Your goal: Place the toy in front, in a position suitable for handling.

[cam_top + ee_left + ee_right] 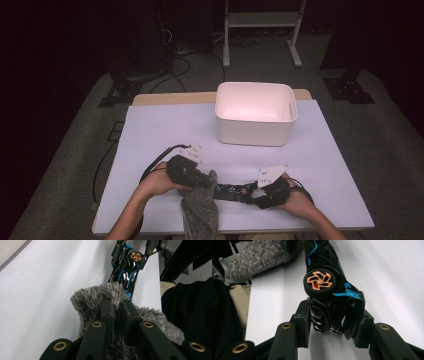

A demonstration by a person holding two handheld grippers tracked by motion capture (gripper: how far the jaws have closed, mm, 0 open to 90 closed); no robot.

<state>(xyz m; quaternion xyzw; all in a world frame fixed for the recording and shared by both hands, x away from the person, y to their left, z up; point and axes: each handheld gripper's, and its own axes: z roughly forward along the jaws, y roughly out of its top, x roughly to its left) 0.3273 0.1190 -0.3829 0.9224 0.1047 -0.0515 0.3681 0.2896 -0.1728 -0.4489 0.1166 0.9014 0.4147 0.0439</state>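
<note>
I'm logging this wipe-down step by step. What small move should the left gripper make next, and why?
Probably draw the grey fluffy cloth along the black toy car. The left gripper pinches the cloth at the car's end, and the right gripper clamps the other end.

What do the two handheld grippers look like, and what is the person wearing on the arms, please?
Both the left gripper and the right gripper are black, each topped by a pale three-cornered plate with small dark marks. Their jaws are flat black bars with brass-ringed holes. A black cable trails from each. The forearms are bare, with no sleeves visible.
</note>
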